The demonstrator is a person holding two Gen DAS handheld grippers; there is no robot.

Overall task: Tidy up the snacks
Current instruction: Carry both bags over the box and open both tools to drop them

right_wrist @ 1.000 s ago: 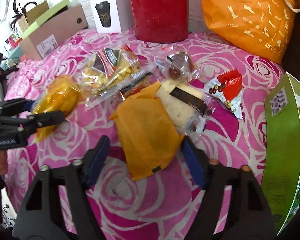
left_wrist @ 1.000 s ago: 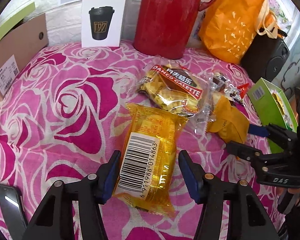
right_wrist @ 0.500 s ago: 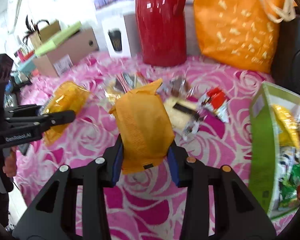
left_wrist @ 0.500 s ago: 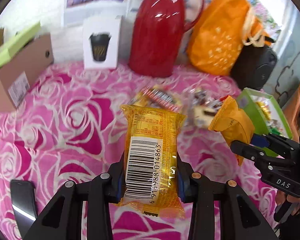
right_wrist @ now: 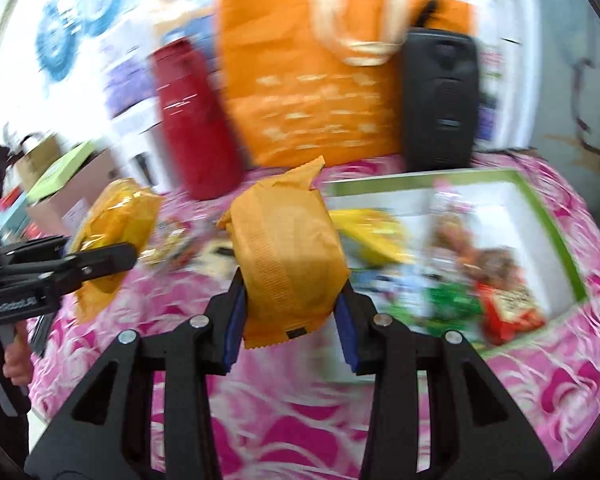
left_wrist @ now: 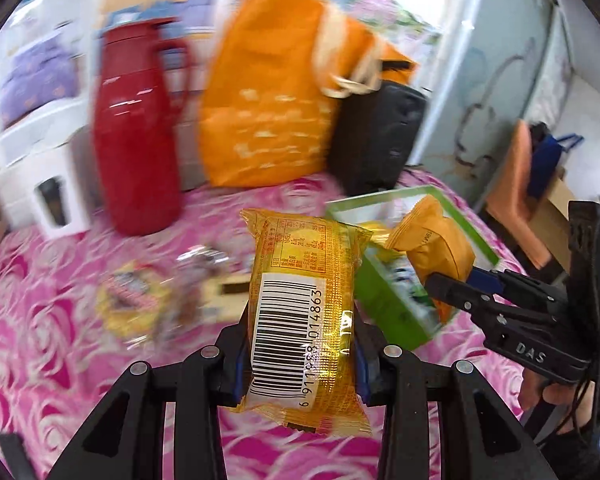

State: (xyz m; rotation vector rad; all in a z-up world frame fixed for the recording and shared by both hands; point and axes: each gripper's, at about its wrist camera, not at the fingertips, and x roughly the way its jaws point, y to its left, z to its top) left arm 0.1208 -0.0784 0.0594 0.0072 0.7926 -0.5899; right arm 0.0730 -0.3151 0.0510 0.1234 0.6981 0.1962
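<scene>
- The left gripper [left_wrist: 300,354] is clamped on a yellow snack pack [left_wrist: 305,312] (barcode side up), held clear of the pink rose cloth [left_wrist: 40,328].
- The right gripper [right_wrist: 289,322] pinches an orange packet [right_wrist: 288,264] just before the green box [right_wrist: 556,248].
- The box holds what look like other snacks, though they are blurred.
- More wrapped snacks [left_wrist: 136,300] lie on the cloth.
- Farther back stand a red flask [left_wrist: 134,136], an orange bag [left_wrist: 268,92] and a black speaker [right_wrist: 440,100].

Two close wrist views facing forward, both sharing blurred, seemingly green box [left_wrist: 384,292] [right_wrist: 556,240]

pink rose-print tablecloth [left_wrist: 40,320], scuffed pale wall [left_wrist: 480,80], bright daylight
</scene>
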